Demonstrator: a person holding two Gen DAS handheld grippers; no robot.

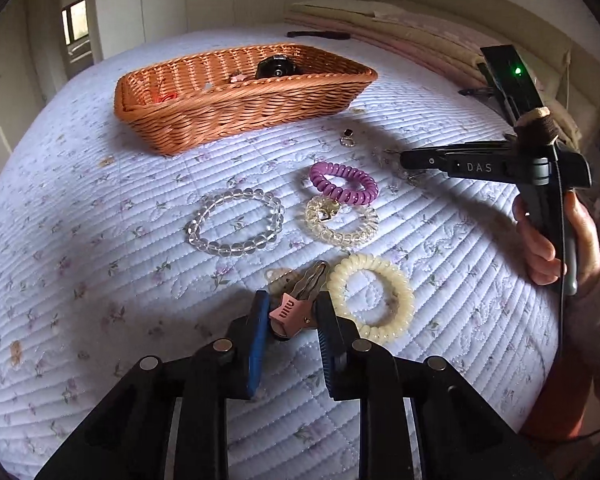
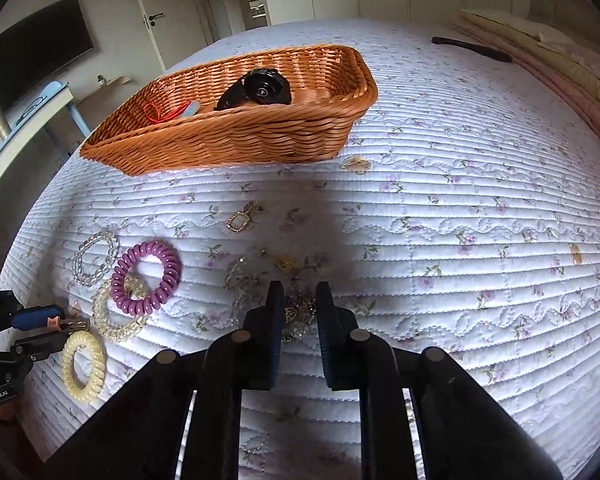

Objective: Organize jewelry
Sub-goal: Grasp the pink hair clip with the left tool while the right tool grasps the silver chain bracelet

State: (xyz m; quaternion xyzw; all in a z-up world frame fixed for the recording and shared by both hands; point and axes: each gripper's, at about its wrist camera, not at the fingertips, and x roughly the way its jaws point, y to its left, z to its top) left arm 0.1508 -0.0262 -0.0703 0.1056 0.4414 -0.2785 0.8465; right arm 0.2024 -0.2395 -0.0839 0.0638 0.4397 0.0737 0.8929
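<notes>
On the quilted bed lie a clear bead bracelet (image 1: pixel 235 222), a purple spiral hair tie (image 1: pixel 343 182), a clear yellowish spiral tie (image 1: pixel 341 222) and a cream spiral tie (image 1: pixel 371 297). My left gripper (image 1: pixel 292 312) has its jaws around a pink hair clip (image 1: pixel 290 312), touching both pads. My right gripper (image 2: pixel 296 308) has its jaws narrowly apart around a tangle of butterfly and crystal jewelry (image 2: pixel 298 316) on the quilt. The right gripper also shows in the left wrist view (image 1: pixel 410 159). A small square earring (image 2: pixel 240 222) lies farther out.
An orange wicker basket (image 2: pixel 236 136) stands at the back with a black round object (image 2: pixel 260 90) and a red cord (image 2: pixel 160 112) inside. Folded bedding (image 2: pixel 540 52) lines the right side. A desk (image 2: pixel 24 120) stands off the bed's left.
</notes>
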